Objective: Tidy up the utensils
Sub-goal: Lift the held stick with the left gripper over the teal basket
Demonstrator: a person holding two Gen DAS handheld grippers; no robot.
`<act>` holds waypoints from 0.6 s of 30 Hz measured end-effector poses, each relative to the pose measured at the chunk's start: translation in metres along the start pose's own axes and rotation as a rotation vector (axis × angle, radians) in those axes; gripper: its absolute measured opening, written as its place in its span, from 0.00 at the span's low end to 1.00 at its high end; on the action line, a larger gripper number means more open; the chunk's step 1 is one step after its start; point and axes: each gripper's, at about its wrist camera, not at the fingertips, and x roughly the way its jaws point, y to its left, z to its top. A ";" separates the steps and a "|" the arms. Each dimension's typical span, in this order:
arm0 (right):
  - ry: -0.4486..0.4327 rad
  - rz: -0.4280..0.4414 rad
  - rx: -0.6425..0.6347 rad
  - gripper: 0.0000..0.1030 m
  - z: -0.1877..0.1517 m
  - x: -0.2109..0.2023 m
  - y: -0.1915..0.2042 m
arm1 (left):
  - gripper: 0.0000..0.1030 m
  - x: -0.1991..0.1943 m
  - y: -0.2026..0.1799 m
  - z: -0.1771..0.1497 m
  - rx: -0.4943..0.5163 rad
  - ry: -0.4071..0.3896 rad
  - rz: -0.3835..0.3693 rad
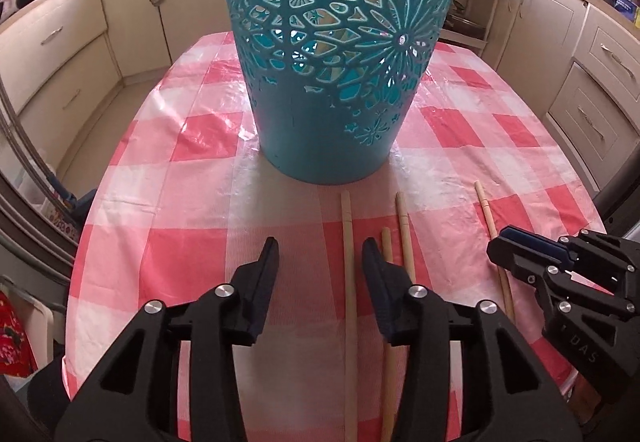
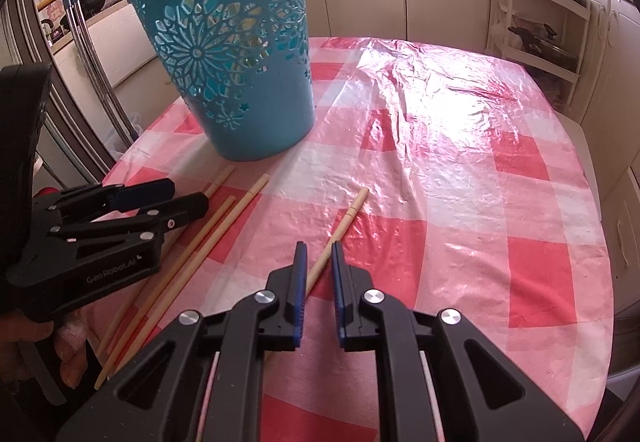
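Note:
A teal cut-out basket (image 1: 332, 54) stands upright on the pink checked table; it also shows in the right wrist view (image 2: 236, 58). Several wooden chopsticks lie in front of it. My left gripper (image 1: 320, 254) is open and empty, its jaws astride one chopstick (image 1: 349, 282), with two more chopsticks (image 1: 405, 238) by its right finger. It shows in the right wrist view (image 2: 180, 198) too. My right gripper (image 2: 318, 254) is narrowly open, its jaws on either side of a separate chopstick (image 2: 344, 222), not closed on it. It appears in the left wrist view (image 1: 508, 246).
The table (image 2: 460, 146) has a shiny plastic checked cover. Cream kitchen cabinets (image 1: 60, 54) surround it. A shelf rack (image 2: 540, 22) stands at the back right. Metal poles (image 2: 92, 58) lean at the left.

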 end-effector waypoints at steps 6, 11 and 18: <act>0.008 -0.004 -0.025 0.13 0.001 0.002 0.005 | 0.06 -0.001 0.010 0.001 -0.008 0.002 0.003; 0.007 0.000 -0.016 0.13 0.001 0.002 0.003 | 0.12 0.003 0.006 0.006 0.003 0.014 0.018; -0.008 0.008 -0.015 0.13 0.001 0.004 0.004 | 0.05 0.000 0.005 0.005 0.032 -0.001 0.017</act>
